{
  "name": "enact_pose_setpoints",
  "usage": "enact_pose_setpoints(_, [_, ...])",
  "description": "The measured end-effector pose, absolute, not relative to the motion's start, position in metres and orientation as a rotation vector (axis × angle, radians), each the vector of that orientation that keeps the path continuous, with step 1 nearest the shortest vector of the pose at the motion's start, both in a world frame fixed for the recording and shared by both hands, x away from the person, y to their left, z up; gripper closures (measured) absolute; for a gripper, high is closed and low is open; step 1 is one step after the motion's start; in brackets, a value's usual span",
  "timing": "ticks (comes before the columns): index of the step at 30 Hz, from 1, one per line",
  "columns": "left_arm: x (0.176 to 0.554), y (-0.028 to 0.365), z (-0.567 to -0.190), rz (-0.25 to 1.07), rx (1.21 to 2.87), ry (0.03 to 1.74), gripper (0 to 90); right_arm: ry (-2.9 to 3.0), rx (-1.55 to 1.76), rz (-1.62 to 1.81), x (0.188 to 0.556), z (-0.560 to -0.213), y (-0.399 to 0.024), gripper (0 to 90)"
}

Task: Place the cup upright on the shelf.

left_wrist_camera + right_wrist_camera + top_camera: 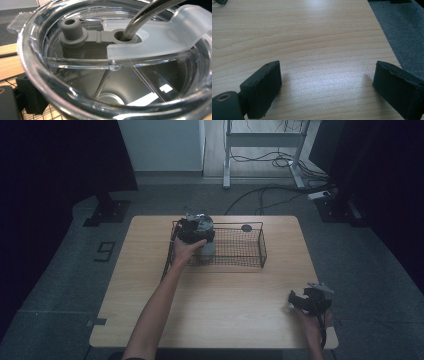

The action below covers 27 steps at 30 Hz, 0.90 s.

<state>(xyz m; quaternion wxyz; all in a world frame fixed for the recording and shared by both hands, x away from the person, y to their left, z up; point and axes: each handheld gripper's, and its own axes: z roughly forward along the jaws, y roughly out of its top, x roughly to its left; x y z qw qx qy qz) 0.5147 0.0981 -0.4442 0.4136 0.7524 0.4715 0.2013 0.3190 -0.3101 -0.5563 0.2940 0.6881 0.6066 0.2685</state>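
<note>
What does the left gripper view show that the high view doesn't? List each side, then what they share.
Left gripper view: close detail of the clear lid, its grey stopper and the metal straw through its hole. High view: the whole wire basket, the left gripper gripping the tumbler at its left end, and the right gripper open at the near right corner. Shared: tumbler, basket mesh, wooden table.
</note>
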Motion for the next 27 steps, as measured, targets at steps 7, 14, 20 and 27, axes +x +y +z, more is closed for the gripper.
enact_pose_setpoints(7, [0.513, 0.094, -0.453, 0.506, 1.907, 1.189, 4.1, 1.615, 1.832, 0.714, 0.319, -0.556, -0.310, 8.0])
enact_pose_setpoints(14, [0.509, 0.091, -0.459, 0.519, 1.919, 1.167, 4.0, 1.615, 1.831, 0.714, 0.319, -0.556, -0.310, 8.0])
enact_pose_setpoints(20, [0.503, 0.094, -0.463, 0.530, 1.897, 1.139, 3.9, 1.615, 1.831, 0.714, 0.319, -0.556, -0.310, 8.1])
enact_pose_setpoints(27, [0.502, 0.097, -0.462, 0.529, 1.885, 1.161, 3.3, 1.615, 1.831, 0.714, 0.319, -0.556, -0.310, 8.1])
